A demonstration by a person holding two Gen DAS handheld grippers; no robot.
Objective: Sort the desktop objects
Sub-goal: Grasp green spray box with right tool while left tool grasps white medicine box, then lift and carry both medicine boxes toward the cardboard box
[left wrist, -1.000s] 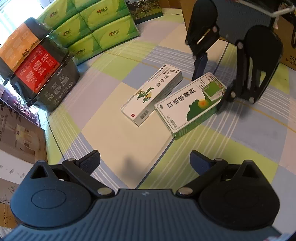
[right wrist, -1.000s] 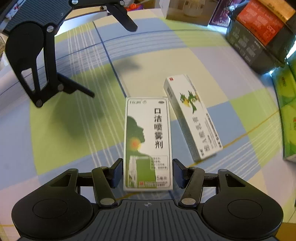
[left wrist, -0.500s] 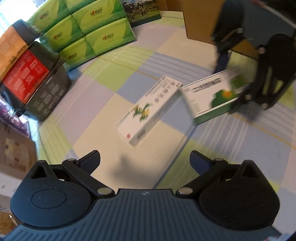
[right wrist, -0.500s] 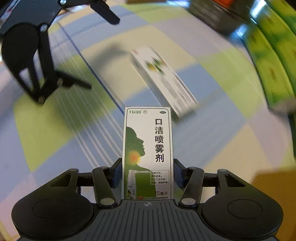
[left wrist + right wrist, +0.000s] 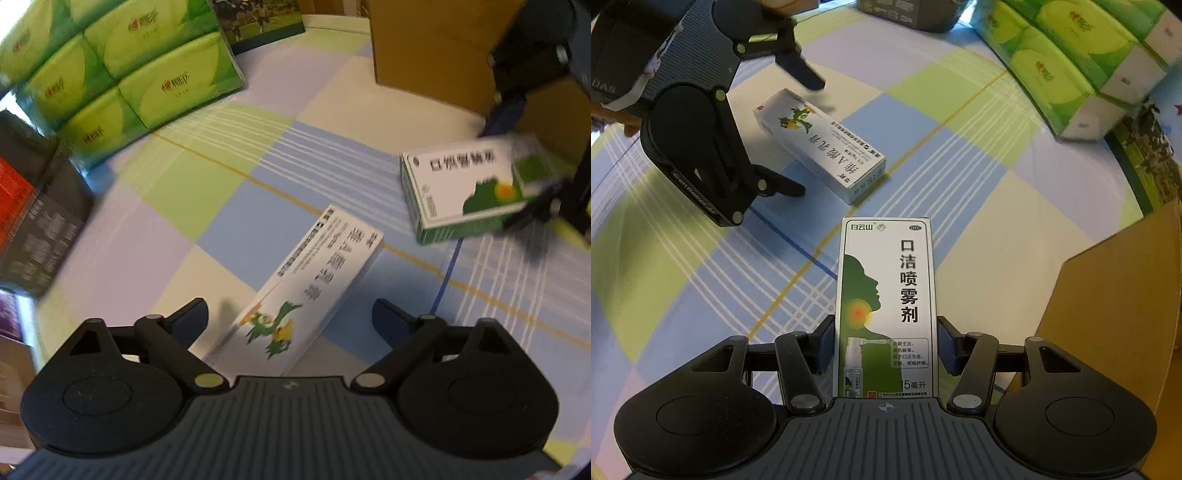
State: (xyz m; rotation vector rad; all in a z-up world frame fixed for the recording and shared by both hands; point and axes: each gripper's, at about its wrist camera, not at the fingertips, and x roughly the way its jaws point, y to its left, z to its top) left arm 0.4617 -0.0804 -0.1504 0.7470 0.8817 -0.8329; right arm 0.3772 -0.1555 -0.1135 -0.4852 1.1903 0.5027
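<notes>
Right tool (image 5: 885, 349) is clamped on the green-and-white spray box (image 5: 886, 306), its two blue-padded fingers (image 5: 824, 347) pressed against the carton's long sides near the lower end; the box is held clear of the table, face up towards the camera, showing a dark green head silhouette with an orange-red spot at the throat and a column of black characters. Left tool (image 5: 290, 319) stands wide open just above the table, nothing between its fingers, with the near end of the long white box (image 5: 314, 291) lying in the gap between them. That white box is a slim cardboard carton with a green bird figure and black print, flat on the table and set at a slant to the check pattern. In the left wrist view the spray box appears blurred, off to the right of the white one and apart from it. A smooth checked tablecloth (image 5: 979, 206) covers the table in pale green, blue, lilac and cream squares, crossed by thin white stripes, a yellow line and a dark blue line. Along one edge of the table stands a stack of glossy green tissue packs (image 5: 147, 74) in plastic wrap, with a dark shrink-wrapped pack (image 5: 40, 214) carrying a red label beside it. A plain brown cardboard box (image 5: 428, 48) sits at another edge, close to the right tool.
</notes>
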